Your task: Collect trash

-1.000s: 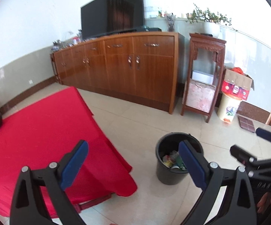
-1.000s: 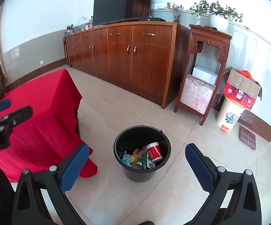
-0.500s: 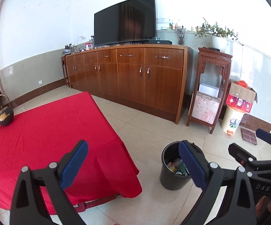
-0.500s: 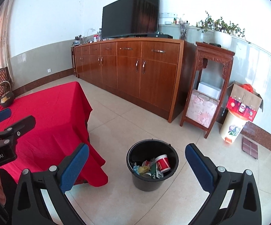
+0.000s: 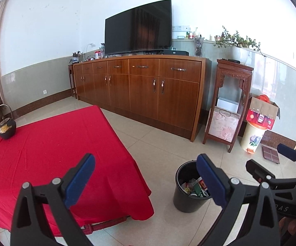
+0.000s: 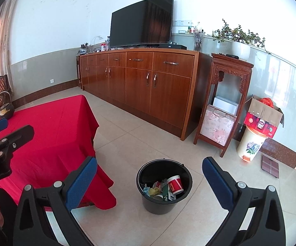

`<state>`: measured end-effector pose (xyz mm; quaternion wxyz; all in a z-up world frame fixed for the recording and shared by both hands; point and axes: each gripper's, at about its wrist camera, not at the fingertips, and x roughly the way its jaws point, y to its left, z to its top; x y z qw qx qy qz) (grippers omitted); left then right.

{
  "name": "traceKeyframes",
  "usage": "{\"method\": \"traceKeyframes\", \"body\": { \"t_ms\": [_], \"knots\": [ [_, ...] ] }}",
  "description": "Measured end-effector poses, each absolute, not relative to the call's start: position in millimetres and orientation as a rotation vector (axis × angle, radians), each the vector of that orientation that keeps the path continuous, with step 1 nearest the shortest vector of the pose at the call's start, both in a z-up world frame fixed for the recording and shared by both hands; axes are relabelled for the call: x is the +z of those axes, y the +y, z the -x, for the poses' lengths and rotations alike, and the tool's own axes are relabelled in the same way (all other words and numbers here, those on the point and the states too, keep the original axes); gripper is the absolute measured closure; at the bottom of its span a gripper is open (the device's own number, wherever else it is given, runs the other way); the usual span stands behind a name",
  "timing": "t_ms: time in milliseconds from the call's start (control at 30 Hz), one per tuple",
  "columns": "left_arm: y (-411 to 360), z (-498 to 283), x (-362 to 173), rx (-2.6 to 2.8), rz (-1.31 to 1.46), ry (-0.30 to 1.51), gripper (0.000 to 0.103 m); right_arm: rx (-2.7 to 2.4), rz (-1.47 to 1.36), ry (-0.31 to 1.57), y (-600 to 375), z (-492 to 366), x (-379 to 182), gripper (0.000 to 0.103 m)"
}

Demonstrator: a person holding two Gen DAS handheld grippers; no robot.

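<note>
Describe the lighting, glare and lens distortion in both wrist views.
Left wrist view: bright daylight washes out the upper right wall; the cabinet top bows from fisheye; corners vignette black. Right wrist view: same bowing, reflections on the dark TV, sharp focus on the black bin.

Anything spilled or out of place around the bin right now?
Nothing stands out. The black bin stands upright on the floor with the trash inside it, none seen beside it. Both claws, left and right, are open and empty.
</note>
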<state>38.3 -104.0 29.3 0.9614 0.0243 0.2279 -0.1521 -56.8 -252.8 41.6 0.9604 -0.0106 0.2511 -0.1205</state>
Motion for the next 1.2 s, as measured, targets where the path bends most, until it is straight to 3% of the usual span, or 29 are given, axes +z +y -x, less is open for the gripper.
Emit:
{"method": "traceKeyframes", "body": {
  "t_ms": [1200],
  "knots": [
    [-110.8,-37.9,32.3,-0.327,-0.053,0.482,0.003,-0.254,0.013,0.526,-257.2,54.6,37.3,0.0]
  ]
}}
